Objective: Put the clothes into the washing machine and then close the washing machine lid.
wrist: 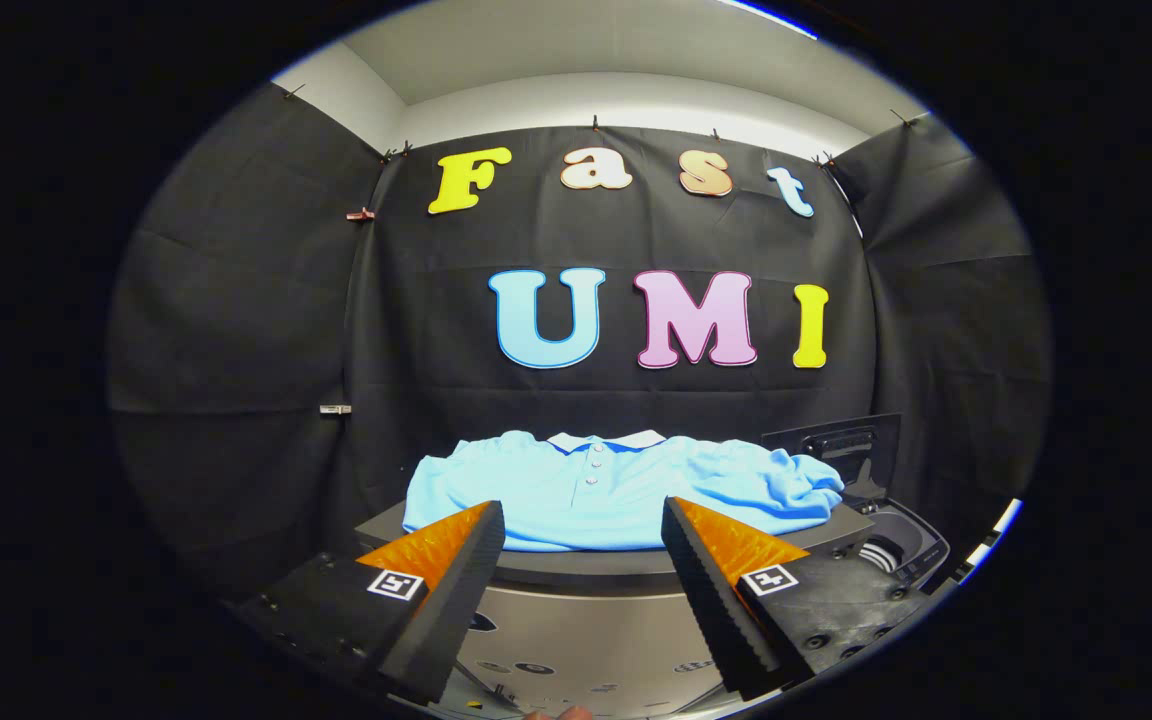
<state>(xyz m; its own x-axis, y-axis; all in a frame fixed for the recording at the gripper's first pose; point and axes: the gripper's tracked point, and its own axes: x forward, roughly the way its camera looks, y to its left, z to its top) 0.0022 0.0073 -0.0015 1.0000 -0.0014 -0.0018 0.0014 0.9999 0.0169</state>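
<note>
Black cloth (pixel 236 300) hangs as the booth's wall on three sides, creased and pinned along its top edge with small clips (pixel 361 214). Above it runs a pale grey wall (pixel 626 100) meeting a lighter ceiling (pixel 586 40), with a bright strip of light (pixel 766 15) overhead.

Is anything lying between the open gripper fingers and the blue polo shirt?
No. In the gripper view, the gripper is open; between it and the light blue polo shirt lies bare grey surface.

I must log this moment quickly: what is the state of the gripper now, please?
Gripper: open, holding nothing; its fingers are spread apart, with the light blue shirt just ahead of them on the grey surface.
</note>
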